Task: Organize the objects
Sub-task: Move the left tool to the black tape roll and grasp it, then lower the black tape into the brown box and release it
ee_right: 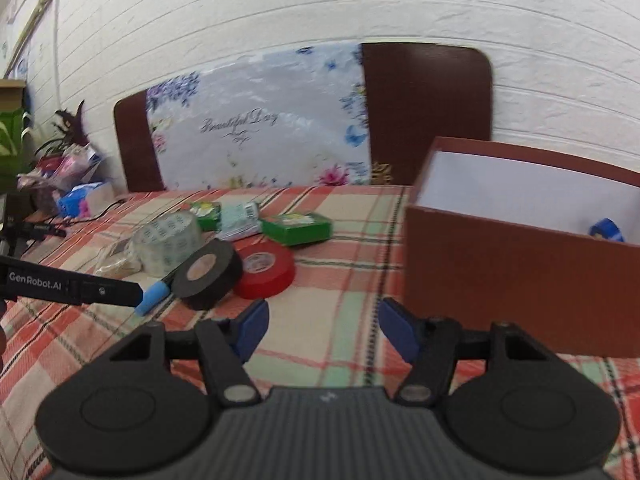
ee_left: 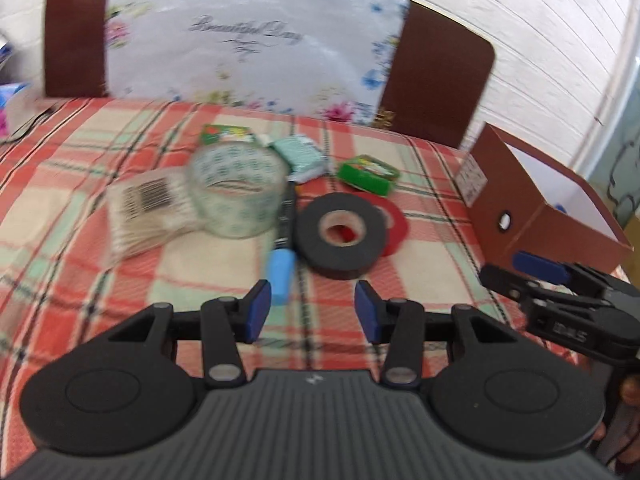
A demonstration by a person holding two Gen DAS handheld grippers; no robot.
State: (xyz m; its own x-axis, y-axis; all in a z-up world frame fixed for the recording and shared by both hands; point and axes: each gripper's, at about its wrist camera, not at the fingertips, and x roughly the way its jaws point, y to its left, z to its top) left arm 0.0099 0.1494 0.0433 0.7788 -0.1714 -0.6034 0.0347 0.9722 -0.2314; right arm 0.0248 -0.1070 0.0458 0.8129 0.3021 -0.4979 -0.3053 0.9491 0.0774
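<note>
The left gripper [ee_left: 313,312] is held with its jaws apart and nothing between them, just short of the black tape roll [ee_left: 342,235]; the right gripper [ee_right: 322,330] is likewise spread and empty beside the brown box [ee_right: 516,276]. If the black roll is taken next, it is best pinched across its rim and lifted clear of the red tape roll [ee_left: 394,227] it leans on, without the blue-capped marker [ee_left: 283,256] being dragged. Farther off lie a clear tape roll [ee_left: 236,196] and green packets [ee_left: 368,174]. Motion blur obscures the labels, and most of the box's contents are hidden by its wall.
</note>
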